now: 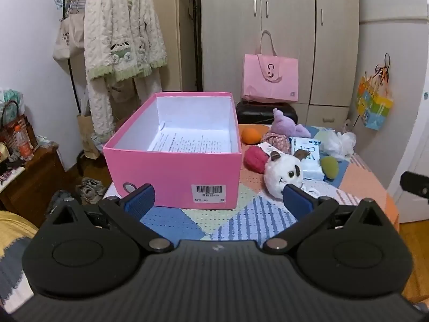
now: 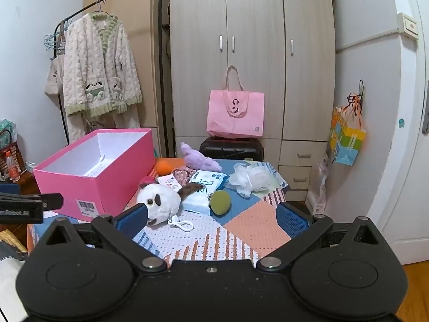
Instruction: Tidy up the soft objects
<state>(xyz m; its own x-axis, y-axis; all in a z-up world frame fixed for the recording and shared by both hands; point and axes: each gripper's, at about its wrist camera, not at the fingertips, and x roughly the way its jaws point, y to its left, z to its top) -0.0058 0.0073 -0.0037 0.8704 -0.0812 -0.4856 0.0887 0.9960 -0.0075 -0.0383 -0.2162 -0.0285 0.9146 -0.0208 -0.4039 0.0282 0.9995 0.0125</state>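
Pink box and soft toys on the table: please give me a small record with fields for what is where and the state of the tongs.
box: pink box, open, only printed paper inside
white plush: on the tablecloth, right of the box
purple plush: behind, near the far edge
green sponge: beside the wipes pack
left tongs: open, empty
right tongs: open, empty

Left tongs (image 1: 218, 198), right tongs (image 2: 213, 218): wide, empty.

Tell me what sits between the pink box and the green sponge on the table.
In the right wrist view, the white plush dog and the wipes pack lie between the pink box and the green sponge.
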